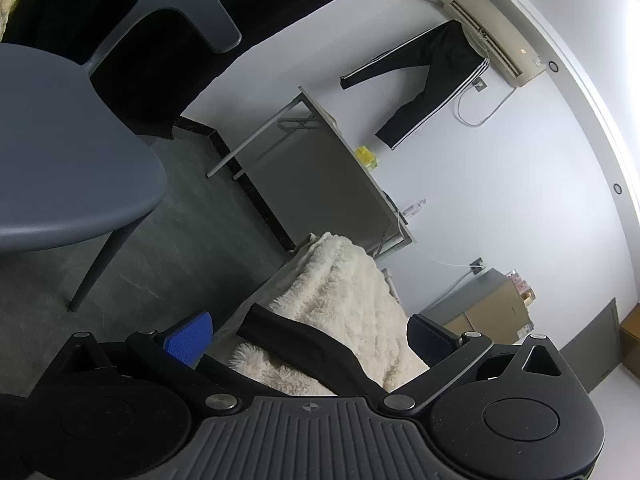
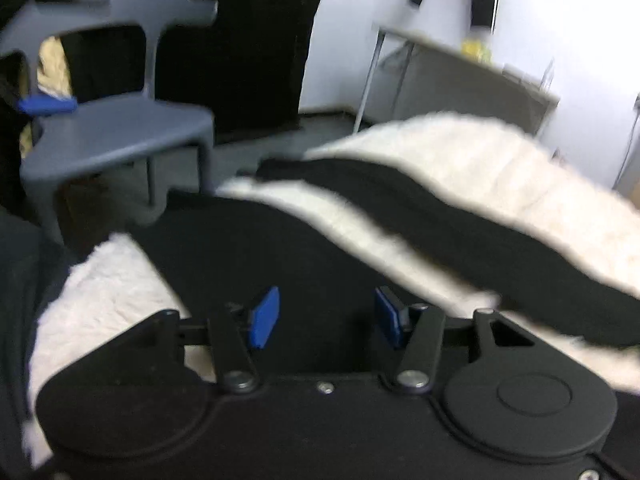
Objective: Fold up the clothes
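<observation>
The right gripper (image 2: 326, 318) stands with its blue pads apart over a black garment (image 2: 280, 248), gripping nothing. The left gripper (image 1: 312, 336) is spread wide, also empty (the view is tilted). The garment lies on a fluffy cream blanket (image 2: 500, 160). Beyond stand a grey chair (image 2: 120, 128) and a folding table (image 1: 328, 168).

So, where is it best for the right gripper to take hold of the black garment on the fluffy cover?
Probably the near flat part of the black garment, right ahead of the open right gripper. Come from the near side, low: the cloth lies flat on the cream fluffy cover, so pinch up its edge.
</observation>
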`<act>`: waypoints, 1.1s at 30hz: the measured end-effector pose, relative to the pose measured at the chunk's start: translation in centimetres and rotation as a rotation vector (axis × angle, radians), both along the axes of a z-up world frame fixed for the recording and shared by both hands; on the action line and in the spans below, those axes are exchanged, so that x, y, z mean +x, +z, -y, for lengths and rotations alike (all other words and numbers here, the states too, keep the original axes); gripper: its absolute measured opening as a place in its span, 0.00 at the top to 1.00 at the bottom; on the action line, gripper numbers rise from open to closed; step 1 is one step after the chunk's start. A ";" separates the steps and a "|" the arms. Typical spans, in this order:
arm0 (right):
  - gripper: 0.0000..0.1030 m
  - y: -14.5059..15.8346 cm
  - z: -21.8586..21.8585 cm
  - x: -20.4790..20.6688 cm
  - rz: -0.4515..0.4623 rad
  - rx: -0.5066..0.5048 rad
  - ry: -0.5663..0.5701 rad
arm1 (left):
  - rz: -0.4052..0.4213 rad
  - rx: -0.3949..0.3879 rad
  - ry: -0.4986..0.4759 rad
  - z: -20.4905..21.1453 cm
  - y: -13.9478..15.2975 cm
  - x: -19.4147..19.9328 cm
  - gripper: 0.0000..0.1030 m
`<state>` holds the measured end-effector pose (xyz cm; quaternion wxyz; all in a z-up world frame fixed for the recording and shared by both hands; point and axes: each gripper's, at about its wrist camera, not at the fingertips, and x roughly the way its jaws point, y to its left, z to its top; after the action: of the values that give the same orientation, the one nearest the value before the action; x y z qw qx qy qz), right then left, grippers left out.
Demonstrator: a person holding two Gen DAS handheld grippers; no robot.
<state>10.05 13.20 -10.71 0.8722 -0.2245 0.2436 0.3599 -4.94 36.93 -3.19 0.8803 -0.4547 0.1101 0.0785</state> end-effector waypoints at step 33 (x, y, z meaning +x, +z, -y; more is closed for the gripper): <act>0.93 2.9 60.0 9.7 -0.127 0.990 -1.382 | -0.046 0.038 -0.012 1.0 0.0 0.6 0.00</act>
<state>19.74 -46.76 -7.84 0.8782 0.4025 0.1890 -0.1764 -4.38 35.94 -3.21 0.8865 -0.4353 0.1314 0.0859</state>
